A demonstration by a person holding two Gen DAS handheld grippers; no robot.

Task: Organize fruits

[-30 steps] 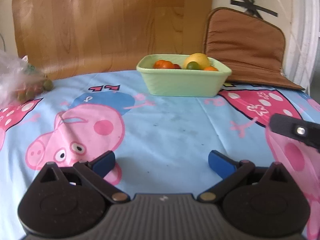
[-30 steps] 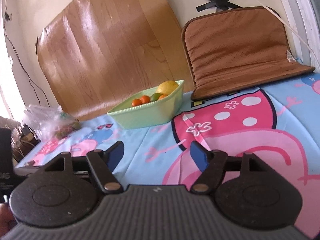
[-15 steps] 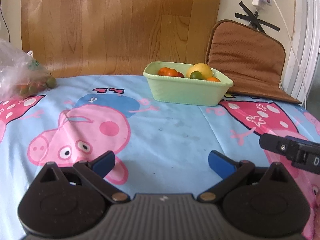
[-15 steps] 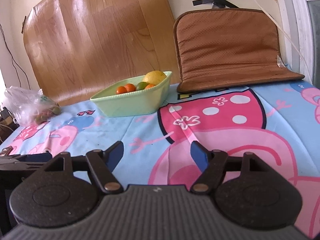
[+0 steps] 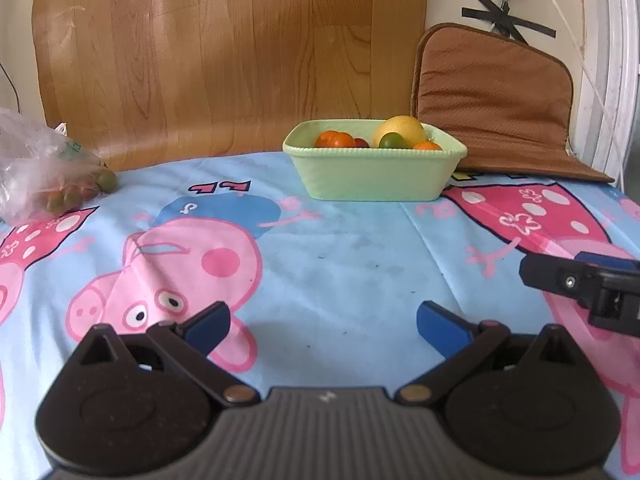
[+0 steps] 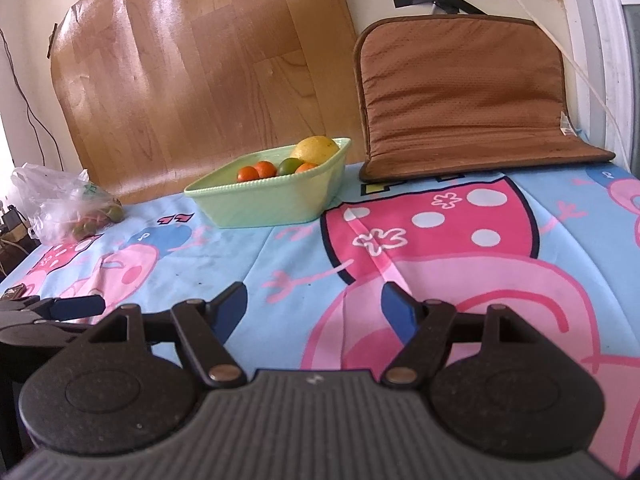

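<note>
A pale green bowl (image 5: 376, 176) stands at the far side of the cartoon tablecloth and holds a yellow lemon (image 5: 402, 130), small oranges (image 5: 334, 139) and a green lime (image 5: 390, 141). It also shows in the right wrist view (image 6: 276, 200). A clear plastic bag of small fruits (image 5: 44, 172) lies at the far left, and shows in the right wrist view (image 6: 68, 204). My left gripper (image 5: 322, 324) is open and empty, low over the cloth. My right gripper (image 6: 314, 308) is open and empty, to the right of the left one.
A brown cushion (image 6: 472, 100) leans on the wall behind the bowl at the right. A wooden board (image 5: 224, 56) stands against the wall. The tablecloth (image 5: 340, 240) lies between grippers and bowl. The table's right edge is near a white frame (image 6: 600, 60).
Both grippers have tilted up and drawn back a little, so the bowl sits lower and farther in view. Both stay open and empty.
</note>
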